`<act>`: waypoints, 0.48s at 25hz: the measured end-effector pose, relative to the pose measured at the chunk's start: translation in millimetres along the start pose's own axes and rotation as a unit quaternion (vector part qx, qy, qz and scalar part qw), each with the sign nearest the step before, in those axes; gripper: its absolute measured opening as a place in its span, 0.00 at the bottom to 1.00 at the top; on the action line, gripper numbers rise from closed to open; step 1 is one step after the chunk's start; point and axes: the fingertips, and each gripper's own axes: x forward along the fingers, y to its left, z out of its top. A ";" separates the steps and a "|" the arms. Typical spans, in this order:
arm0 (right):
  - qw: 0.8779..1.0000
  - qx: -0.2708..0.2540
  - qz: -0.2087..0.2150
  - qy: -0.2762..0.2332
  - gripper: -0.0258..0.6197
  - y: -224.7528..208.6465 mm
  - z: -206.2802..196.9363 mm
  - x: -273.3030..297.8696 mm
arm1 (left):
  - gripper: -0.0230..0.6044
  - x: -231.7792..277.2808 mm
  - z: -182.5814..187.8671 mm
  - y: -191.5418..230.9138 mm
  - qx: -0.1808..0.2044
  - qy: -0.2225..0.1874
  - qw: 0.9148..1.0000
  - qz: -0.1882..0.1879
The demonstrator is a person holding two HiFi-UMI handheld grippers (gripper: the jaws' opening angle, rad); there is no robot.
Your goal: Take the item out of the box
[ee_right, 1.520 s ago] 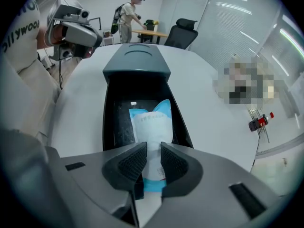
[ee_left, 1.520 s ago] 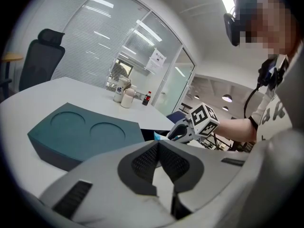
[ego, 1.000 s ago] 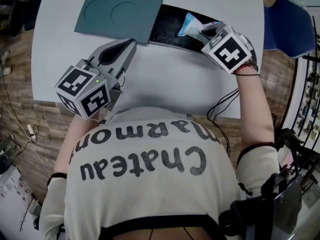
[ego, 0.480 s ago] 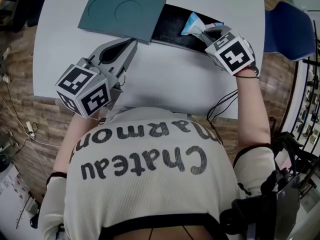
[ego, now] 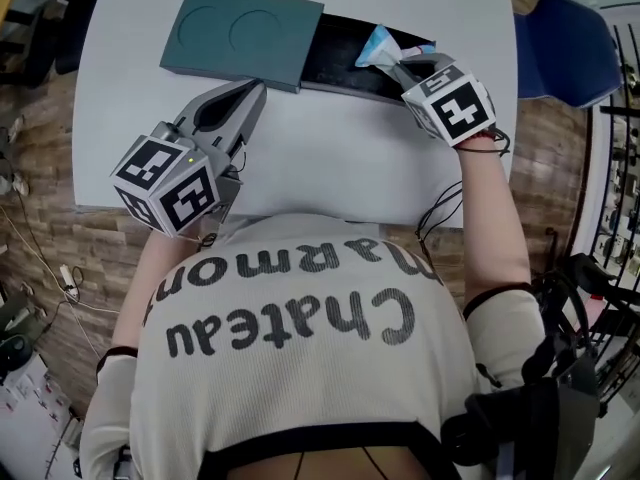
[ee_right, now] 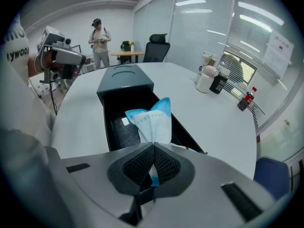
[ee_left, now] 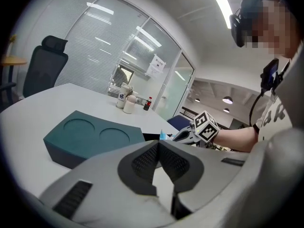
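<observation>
Right gripper (ee_right: pixel 152 146) has closed on packet (ee_right: pixel 153 120), upright in black box (ee_right: pixel 118 106).

In the head view the person's white shirt (ego: pixel 290 318) is carrying large dark letters set in a ring. "Chateau" is running upright at six o'clock of the ring. "Marmon" is curving upside down at twelve o'clock, its last part folding out of sight. In the right gripper view the shirt is showing "ywoo" at ten o'clock of the frame. Print on the blue-and-white packet (ee_right: pixel 152 120) and on the sheet (ee_right: pixel 280 44) on the glass wall at two o'clock is coming out too small to read.
</observation>
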 end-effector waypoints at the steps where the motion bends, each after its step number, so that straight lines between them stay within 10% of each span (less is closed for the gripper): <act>1: 1.000 0.009 -0.007 -0.007 0.04 -0.4 0.5 -1.0 | 0.01 -0.4 2.0 -0.9 0.001 -0.003 1.000 -0.006; 12: 0.986 0.108 -0.082 -0.093 0.04 -1.0 16.0 -27.1 | 0.01 -27.6 30.0 7.4 0.003 -0.030 0.999 -0.037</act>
